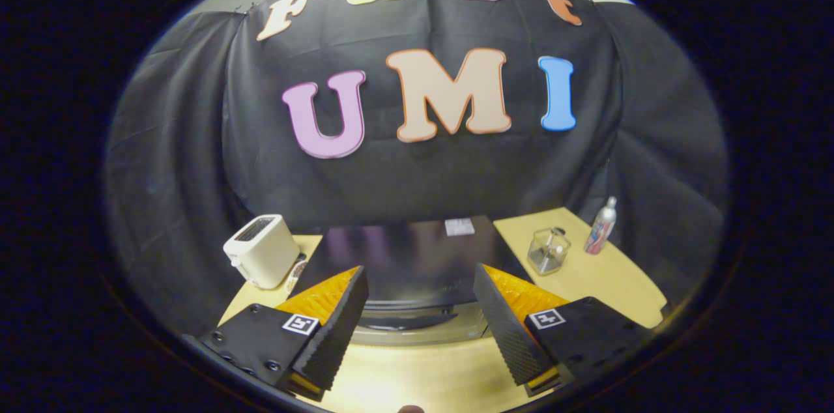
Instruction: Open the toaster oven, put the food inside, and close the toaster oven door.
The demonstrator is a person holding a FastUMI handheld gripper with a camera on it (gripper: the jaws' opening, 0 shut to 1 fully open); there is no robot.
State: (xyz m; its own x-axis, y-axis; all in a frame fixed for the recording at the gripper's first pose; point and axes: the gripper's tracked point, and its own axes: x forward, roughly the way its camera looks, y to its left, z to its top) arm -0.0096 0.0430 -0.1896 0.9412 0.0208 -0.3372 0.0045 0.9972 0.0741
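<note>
The toaster oven (407,256) is a dark, glossy box seen from above, standing on the wooden table (417,374) just ahead of my fingers. Its front edge with the curved handle (410,320) lies between the fingertips, a little below them. My gripper (417,309) hovers over the table in front of the oven, open wide, with nothing between the fingers. A small white tag (459,227) lies on the far part of the oven's top. I cannot make out the food.
A white slot toaster (262,250) stands left of the oven. Right of the oven stand a small clear container (548,250) and a slim metal bottle (601,225). The black cloth wall rises close behind the table.
</note>
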